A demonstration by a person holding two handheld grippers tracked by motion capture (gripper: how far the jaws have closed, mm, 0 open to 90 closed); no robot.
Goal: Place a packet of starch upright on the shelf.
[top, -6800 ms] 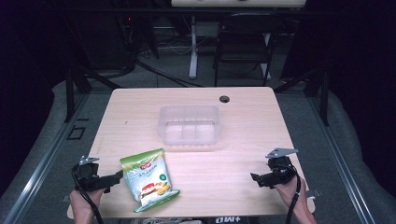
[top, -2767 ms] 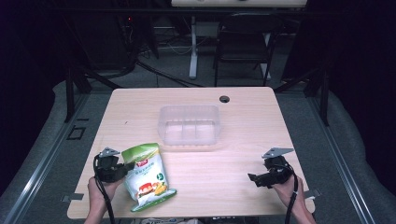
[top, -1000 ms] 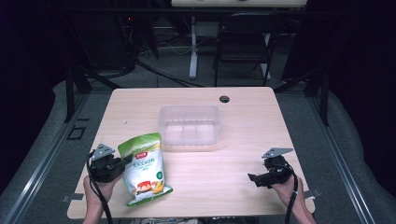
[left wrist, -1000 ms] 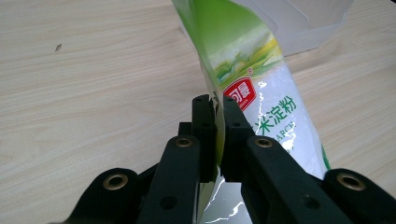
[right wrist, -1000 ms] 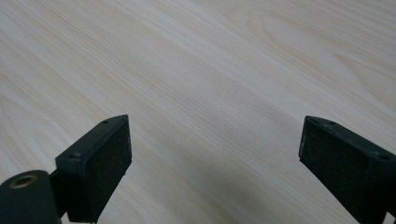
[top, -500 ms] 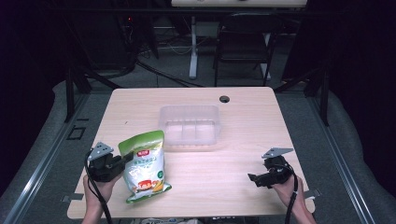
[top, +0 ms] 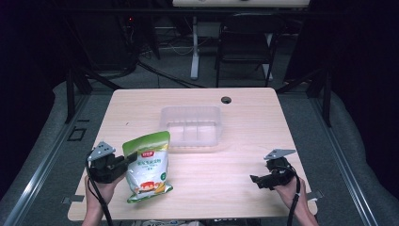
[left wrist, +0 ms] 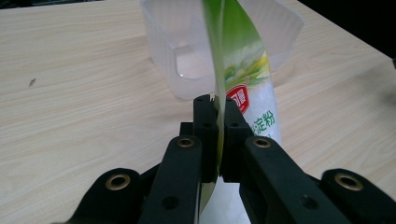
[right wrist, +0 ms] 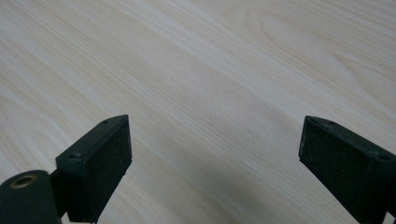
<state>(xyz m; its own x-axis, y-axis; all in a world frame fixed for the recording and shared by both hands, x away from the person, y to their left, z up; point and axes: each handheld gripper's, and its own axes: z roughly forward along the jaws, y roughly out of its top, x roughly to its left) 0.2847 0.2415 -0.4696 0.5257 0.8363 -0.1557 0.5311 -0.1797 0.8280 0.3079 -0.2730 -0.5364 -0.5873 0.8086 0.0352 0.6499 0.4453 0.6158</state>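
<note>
A green and white snack bag [top: 147,165] stands tilted at the front left of the table, its top end raised toward the clear tub. My left gripper [top: 128,161] is shut on the bag's left edge. In the left gripper view the black jaws pinch the thin bag edge [left wrist: 218,140], and the bag [left wrist: 243,70] rises in front of the clear plastic tub [left wrist: 177,51]. My right gripper [top: 256,180] rests at the front right of the table. Its pads [right wrist: 100,163] stand wide apart over bare wood, open and holding nothing.
The clear plastic tub [top: 190,128] sits at the table's middle, just behind the bag. A cable hole [top: 226,100] lies near the far edge. Chairs and stands are in the dark beyond the wooden table [top: 244,141].
The left gripper has closed on the bag's left edge, and the bag's top end has tipped up and shifted slightly. The right gripper has not moved.
</note>
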